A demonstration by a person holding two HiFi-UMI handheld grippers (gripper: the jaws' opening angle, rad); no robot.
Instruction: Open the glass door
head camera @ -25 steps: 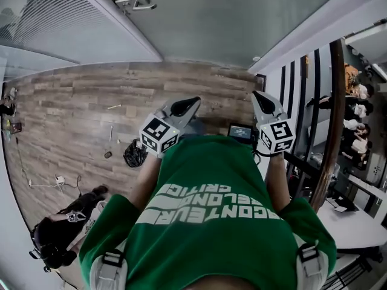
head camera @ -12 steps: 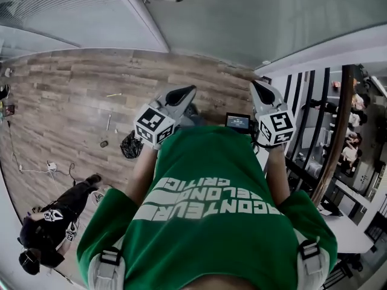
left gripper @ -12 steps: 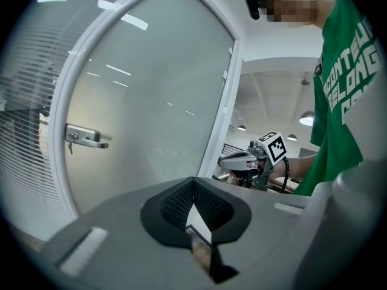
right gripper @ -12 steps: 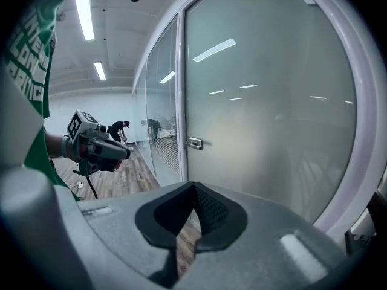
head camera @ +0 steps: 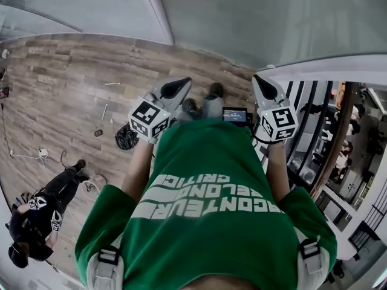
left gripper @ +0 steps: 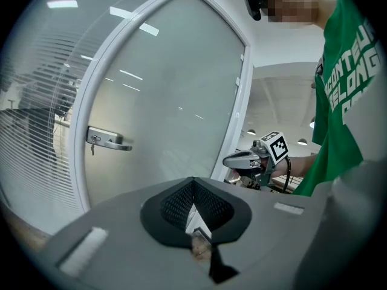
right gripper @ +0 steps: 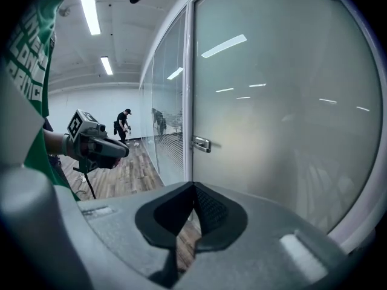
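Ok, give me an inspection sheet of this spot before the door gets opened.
Surface: wood floor; no table in view.
Job's things: frosted glass door, looks shut; its lever handle untouched.
Clutter: black bag and small bits on the floor.
Grippers: left gripper and right gripper both shut, nothing between the jaws, held short of the door.
Cables: white cord on the floor, left side.
Surroundings: glass wall with blinds beside the door; person in black at lower left.
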